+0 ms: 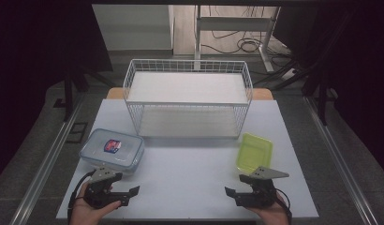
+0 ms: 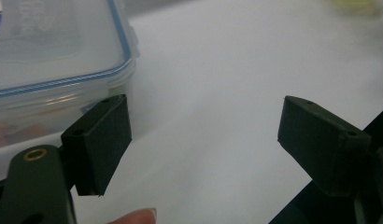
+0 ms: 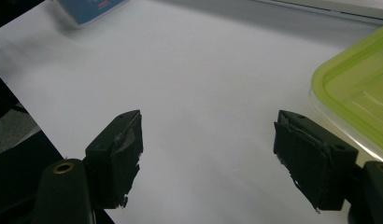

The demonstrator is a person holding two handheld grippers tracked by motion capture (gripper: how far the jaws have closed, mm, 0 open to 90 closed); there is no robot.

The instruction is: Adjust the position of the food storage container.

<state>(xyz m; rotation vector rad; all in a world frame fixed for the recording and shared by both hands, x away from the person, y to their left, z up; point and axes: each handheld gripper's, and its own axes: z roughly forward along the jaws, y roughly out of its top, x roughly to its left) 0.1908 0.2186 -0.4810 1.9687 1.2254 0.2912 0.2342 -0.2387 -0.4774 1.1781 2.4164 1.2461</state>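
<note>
left claw [image 1: 129,192]: jaws spread, hand-held | right claw [image 1: 230,193]: jaws spread, hand-held

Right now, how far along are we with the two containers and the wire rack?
Nothing looks done: the white wire two-tier rack is empty. Nothing in hand: both hand-held grippers open. Left: clear blue-rimmed lidded container and green-lidded container sit on the table.

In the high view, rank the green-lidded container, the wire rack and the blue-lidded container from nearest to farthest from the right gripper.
From the right gripper:
1. Green-lidded container, just beyond it, right side.
2. Wire rack, farther back, centre.
3. Blue-lidded container, across the table, left side.
</note>
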